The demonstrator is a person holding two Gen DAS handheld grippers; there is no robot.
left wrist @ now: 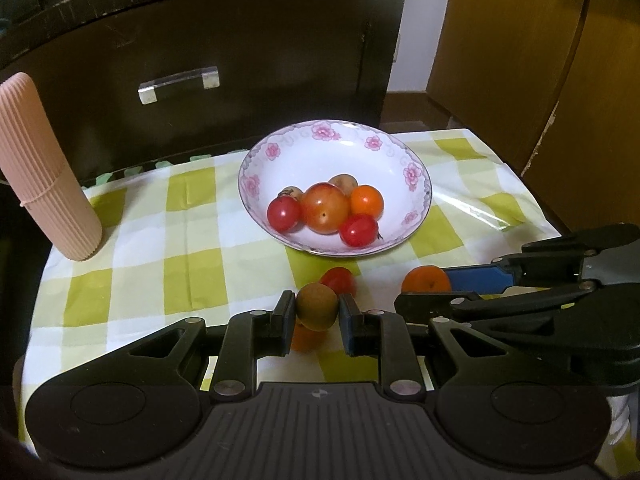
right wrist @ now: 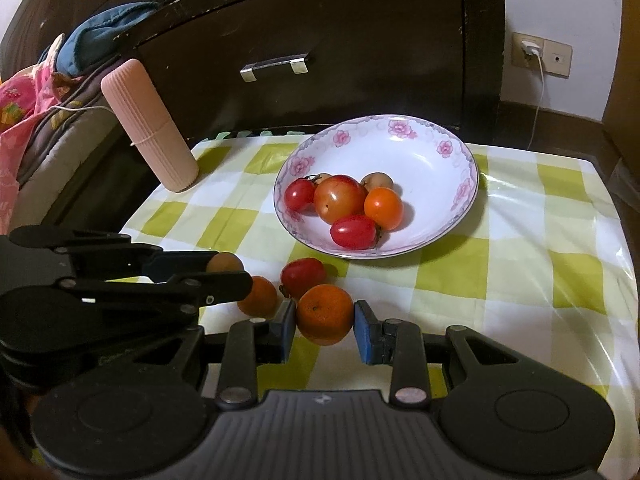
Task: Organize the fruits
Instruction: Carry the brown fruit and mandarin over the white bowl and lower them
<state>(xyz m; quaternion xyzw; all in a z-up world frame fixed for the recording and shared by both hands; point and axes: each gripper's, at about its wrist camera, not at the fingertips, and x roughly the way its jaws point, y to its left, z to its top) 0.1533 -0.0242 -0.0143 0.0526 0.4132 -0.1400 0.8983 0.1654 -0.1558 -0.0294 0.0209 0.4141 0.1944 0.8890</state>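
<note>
A white flowered bowl (left wrist: 400, 168) (right wrist: 432, 152) on the checked tablecloth holds several fruits: red tomatoes, orange ones and brown longans. My left gripper (left wrist: 316, 310) is shut on a brown longan (left wrist: 317, 306), held just above the cloth; it also shows in the right wrist view (right wrist: 225, 263). My right gripper (right wrist: 325, 318) is shut on a small orange (right wrist: 325, 314), which shows in the left wrist view (left wrist: 426, 279). A red tomato (left wrist: 338, 280) (right wrist: 303, 277) and another orange fruit (right wrist: 258, 297) lie on the cloth between the grippers and the bowl.
A ribbed pink cylinder (left wrist: 44, 168) (right wrist: 150, 128) stands at the table's far left. A dark cabinet with a metal handle (left wrist: 178, 84) (right wrist: 276, 66) is behind the table. Bedding (right wrist: 36, 92) lies at the left, a wall socket with cable (right wrist: 532, 50) at the right.
</note>
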